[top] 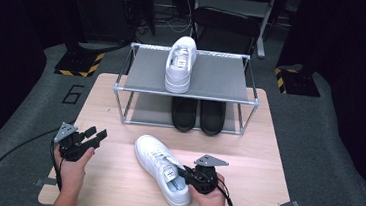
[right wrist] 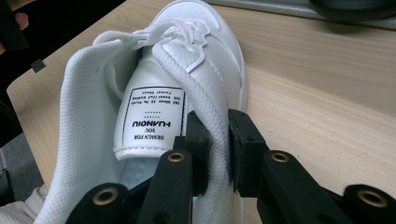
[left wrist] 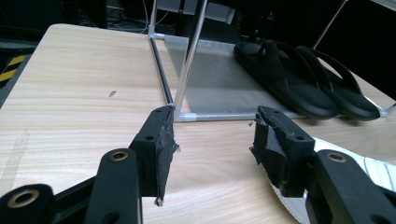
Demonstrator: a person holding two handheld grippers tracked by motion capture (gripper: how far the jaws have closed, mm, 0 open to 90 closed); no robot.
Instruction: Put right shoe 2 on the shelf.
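White sneaker [right wrist: 154, 93] between right hand-held gripper [right wrist: 217, 140] pads

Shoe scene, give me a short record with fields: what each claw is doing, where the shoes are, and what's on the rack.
right claw: shut on the collar of the near sneaker, one jaw inside, one outside
left claw: open, holding nothing, above the table
near sneaker: lying on the table, toe toward the rack
far sneaker: on the rack's top shelf
sandals: black pair on the lower shelf
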